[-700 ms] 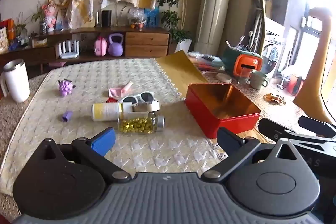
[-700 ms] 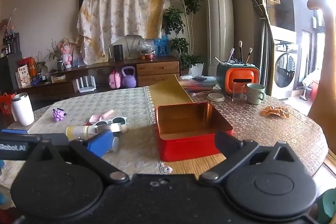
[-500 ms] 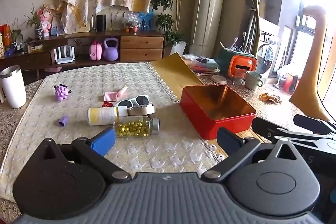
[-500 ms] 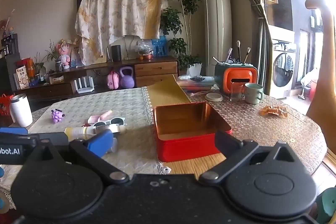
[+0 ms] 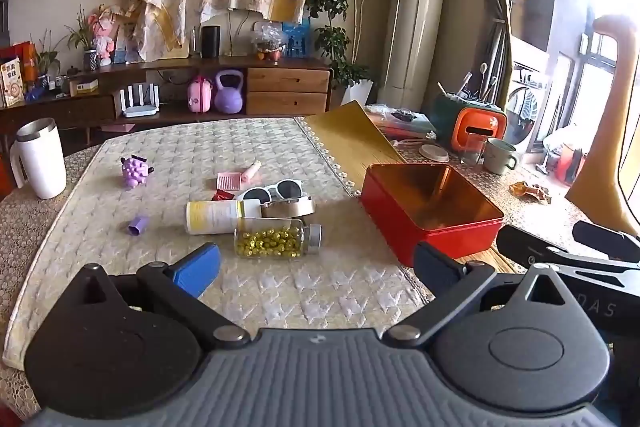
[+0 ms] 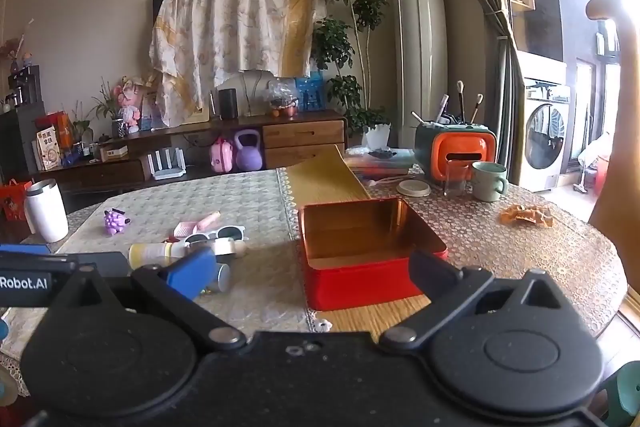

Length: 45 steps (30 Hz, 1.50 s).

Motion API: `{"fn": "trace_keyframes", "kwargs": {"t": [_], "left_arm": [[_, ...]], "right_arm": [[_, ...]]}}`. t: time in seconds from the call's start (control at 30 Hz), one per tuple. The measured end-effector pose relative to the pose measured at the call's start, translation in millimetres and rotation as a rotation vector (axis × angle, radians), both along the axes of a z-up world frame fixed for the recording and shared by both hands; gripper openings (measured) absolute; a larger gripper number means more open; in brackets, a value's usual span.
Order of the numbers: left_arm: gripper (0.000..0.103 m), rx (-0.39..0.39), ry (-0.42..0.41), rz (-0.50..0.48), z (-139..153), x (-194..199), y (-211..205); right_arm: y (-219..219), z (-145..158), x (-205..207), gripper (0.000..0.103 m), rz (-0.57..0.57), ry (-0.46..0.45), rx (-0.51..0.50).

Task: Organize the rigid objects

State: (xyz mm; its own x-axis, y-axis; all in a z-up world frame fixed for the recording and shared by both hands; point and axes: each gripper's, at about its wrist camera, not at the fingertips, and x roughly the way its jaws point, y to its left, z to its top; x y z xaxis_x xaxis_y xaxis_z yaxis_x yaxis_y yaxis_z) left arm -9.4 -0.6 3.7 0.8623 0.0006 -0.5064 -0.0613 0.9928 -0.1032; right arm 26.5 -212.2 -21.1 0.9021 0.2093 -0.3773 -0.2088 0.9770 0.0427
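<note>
An open red tin box [image 5: 432,211] with a gold inside stands on the table; it also shows in the right wrist view [image 6: 368,247]. Left of it lie a clear jar of yellow beads [image 5: 276,242], a white and yellow bottle [image 5: 218,215], a round metal tin [image 5: 289,207], white sunglasses [image 5: 274,190], a pink comb [image 5: 236,179], a purple toy [image 5: 136,171] and a small purple cap [image 5: 138,225]. My left gripper [image 5: 316,267] is open and empty, held above the near edge of the mat. My right gripper [image 6: 312,271] is open and empty, in front of the box.
A white mug [image 5: 40,157] stands at the table's left edge. A green cup [image 6: 489,181], a glass [image 6: 456,179], an orange holder [image 6: 456,149] and a lid [image 6: 413,188] stand behind the box at right. A gold sheet [image 6: 324,175] lies beyond the box.
The left gripper's view has shifted slightly, tilting up and back. Both grippers stay open. The objects on the table have not moved.
</note>
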Motion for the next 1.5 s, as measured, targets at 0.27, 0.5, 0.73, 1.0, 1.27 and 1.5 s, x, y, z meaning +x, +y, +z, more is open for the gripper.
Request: {"fn": "trace_keyframes", "kwargs": {"t": [0.27, 0.5, 0.73, 1.0, 1.27, 1.5], "left_arm": [[0.103, -0.007, 0.020, 0.012, -2, 0, 2], [0.103, -0.027, 0.015, 0.003, -2, -2, 4], [0.103, -0.028, 0.025, 0.010, -2, -1, 5], [0.103, -0.047, 0.045, 0.013, -4, 2, 6], [0.103, -0.042, 0.062, 0.043, -12, 11, 17], [0.103, -0.013, 0.061, 0.137, -26, 28, 52]], "right_arm": [[0, 0, -1, 0.103, 0.016, -0.015, 0.000], [1, 0, -1, 0.103, 0.017, -0.017, 0.001], [3, 0, -1, 0.103, 0.022, -0.013, -0.002], [7, 1, -4, 0.103, 0.078, -0.041, 0.000], [18, -4, 5, 0.103, 0.152, -0.029, -0.029], [41, -15, 23, 0.103, 0.269, -0.023, -0.062]]}}
